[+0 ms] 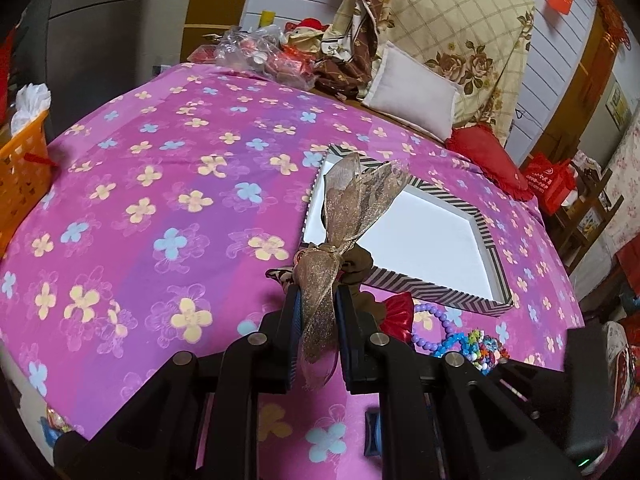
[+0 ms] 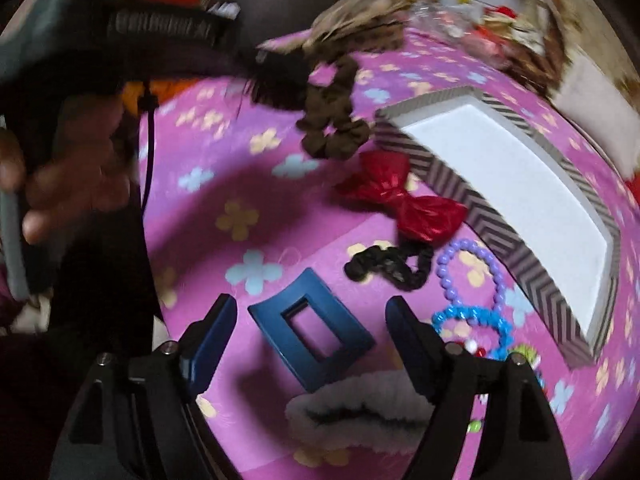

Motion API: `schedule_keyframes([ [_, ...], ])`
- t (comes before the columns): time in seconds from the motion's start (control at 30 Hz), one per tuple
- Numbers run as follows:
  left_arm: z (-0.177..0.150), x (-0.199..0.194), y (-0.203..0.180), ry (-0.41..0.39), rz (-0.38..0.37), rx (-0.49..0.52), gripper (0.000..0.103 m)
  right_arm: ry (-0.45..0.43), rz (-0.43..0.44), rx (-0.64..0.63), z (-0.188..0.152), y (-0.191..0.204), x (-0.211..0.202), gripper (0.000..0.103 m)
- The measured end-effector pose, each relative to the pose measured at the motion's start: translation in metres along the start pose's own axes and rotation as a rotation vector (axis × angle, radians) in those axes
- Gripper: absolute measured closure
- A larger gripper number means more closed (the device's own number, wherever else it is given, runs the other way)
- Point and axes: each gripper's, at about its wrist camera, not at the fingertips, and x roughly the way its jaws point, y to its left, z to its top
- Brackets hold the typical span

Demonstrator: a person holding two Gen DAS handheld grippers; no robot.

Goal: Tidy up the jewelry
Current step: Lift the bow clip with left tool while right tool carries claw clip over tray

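My left gripper [image 1: 318, 292] is shut on a golden mesh ribbon bow [image 1: 352, 196], which stands up from the jaws in front of the chevron-rimmed white box [image 1: 440, 284]. My right gripper [image 2: 310, 300] is open and points down at the pink bedspread. A blue rectangular hair clip [image 2: 312, 336] lies between its fingertips, untouched. Beside it lie a red bow [image 2: 404, 200], a black scrunchie [image 2: 388, 266], a brown scrunchie [image 2: 332, 120], a purple bead bracelet [image 2: 472, 272], a blue bead bracelet [image 2: 472, 320] and a white fluffy scrunchie [image 2: 360, 408]. The box [image 2: 500, 224] holds nothing.
An orange basket [image 1: 20, 168] stands at the bed's left edge. Pillows [image 1: 416, 92], a red cushion [image 1: 488, 160] and plastic bags [image 1: 256, 48] crowd the far end. A person's hand [image 2: 72, 184] grips the left tool at the left of the right wrist view.
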Motion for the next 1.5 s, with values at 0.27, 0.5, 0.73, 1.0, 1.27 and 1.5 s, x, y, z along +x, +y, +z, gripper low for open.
schedule_keyframes([
  [0.27,-0.001,0.005,0.001,0.009,0.011,0.001,0.083,0.043,0.030,0.010,-0.001,-0.010,0.017,0.051],
  [0.5,0.013,0.003,0.000,-0.017,0.009,-0.008,0.083,-0.068,0.065,0.134,0.012,-0.029,-0.008,0.056],
  [0.73,0.027,0.005,-0.001,-0.032,0.014,-0.018,0.083,-0.164,0.105,0.234,0.032,-0.057,-0.028,0.093],
  [1.0,0.025,0.010,-0.003,-0.017,0.010,-0.014,0.083,-0.098,0.103,0.222,0.018,-0.050,-0.010,0.093],
  [1.27,0.019,0.009,-0.003,-0.017,0.012,-0.008,0.083,-0.074,0.110,0.120,0.008,-0.020,-0.020,0.018],
  [1.5,0.014,0.006,-0.003,-0.014,0.013,-0.003,0.083,0.040,0.037,0.077,-0.007,-0.011,0.017,0.048],
])
